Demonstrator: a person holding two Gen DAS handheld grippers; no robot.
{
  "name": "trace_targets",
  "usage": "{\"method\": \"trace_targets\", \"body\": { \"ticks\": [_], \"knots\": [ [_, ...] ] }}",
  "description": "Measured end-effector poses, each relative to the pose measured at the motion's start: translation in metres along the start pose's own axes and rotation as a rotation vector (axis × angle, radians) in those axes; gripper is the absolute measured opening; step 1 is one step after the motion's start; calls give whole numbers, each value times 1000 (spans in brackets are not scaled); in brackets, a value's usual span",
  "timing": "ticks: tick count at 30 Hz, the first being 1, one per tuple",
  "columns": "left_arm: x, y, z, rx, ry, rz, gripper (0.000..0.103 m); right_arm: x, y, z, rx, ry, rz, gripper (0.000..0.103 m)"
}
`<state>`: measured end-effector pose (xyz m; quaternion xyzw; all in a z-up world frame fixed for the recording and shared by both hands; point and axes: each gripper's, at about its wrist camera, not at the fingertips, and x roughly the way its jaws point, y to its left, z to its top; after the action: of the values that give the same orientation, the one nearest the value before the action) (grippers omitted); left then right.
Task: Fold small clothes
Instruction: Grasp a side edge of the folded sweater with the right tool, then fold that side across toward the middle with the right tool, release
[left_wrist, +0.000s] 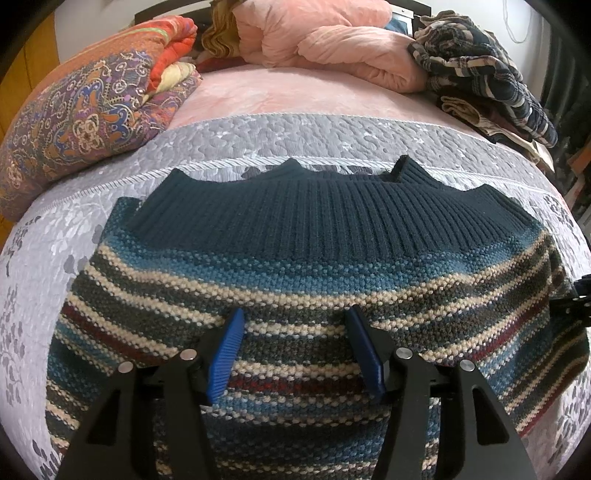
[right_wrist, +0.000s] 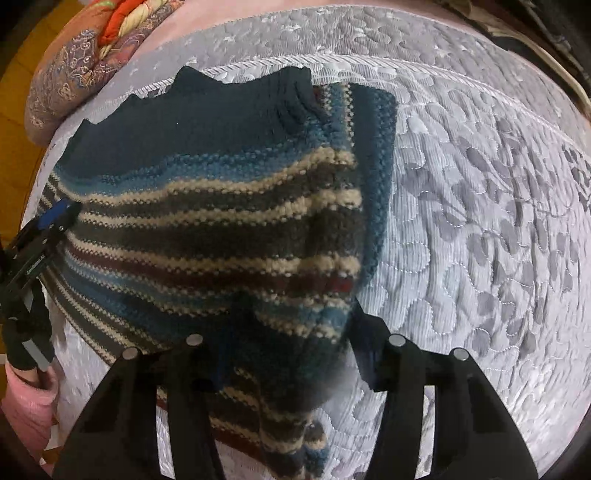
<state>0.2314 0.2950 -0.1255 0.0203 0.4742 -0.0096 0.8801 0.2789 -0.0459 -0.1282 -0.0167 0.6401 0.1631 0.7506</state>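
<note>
- Since the sweater (left_wrist: 295, 266) lay flat on the grey quilt (left_wrist: 258, 136), ribbed band away from me, I held the left gripper (left_wrist: 295, 332) low over its striped middle with the jaws apart and nothing between them; I judged this a spot to press or steady the cloth from while the other side worked.
- While the left one waited, I kept the right gripper (right_wrist: 288, 354) at the sweater's right edge, where cloth bunched up between its fingers; whether the jaws had closed on that cloth I could not tell, since the knit hid the left finger and the frame was blurred there.
- From the right wrist view, the right side of the sweater (right_wrist: 221, 221) looked already turned over onto the body, its stripes running the other way along a strip at the edge; I took this for a side fold partly made.
- As for looks, it was a thick knit; bands of teal, cream, grey-brown and dark red crossed the body; the far edge was a dark blue ribbed band (left_wrist: 314, 214) with a wavy, peaked rim.
- Being heavy and soft, the knit would, I judged, hold a fold but slump if lifted by one edge.
- Beyond it sat a patterned quilt roll (left_wrist: 85, 122), pink bedding (left_wrist: 325, 44) and a plaid heap (left_wrist: 480, 74), all well apart from the work.
</note>
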Motion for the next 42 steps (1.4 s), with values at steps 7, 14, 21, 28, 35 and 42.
{"method": "trace_targets", "body": {
  "ticks": [7, 14, 21, 28, 35, 42],
  "knots": [
    [1, 5, 1, -20, 15, -27, 59, -12, -7, -9, 29, -55, 41, 26],
    [-20, 22, -1, -58, 58, -60, 58, -43, -9, -13, 99, -77, 96, 23],
    [-56, 56, -9, -95, 51, -49, 58, -81, 39, 2, 59, -102, 76, 21],
    [-82, 89, -15, -127, 43, -41, 58, -95, 120, 34, -54, -109, 23, 19],
    [-94, 119, -25, -174, 43, -32, 58, -78, 208, 61, -188, -76, -16, 13],
    [-95, 149, -38, -224, 58, -18, 58, -19, 253, 71, -213, 20, -60, 12]
  ]
}}
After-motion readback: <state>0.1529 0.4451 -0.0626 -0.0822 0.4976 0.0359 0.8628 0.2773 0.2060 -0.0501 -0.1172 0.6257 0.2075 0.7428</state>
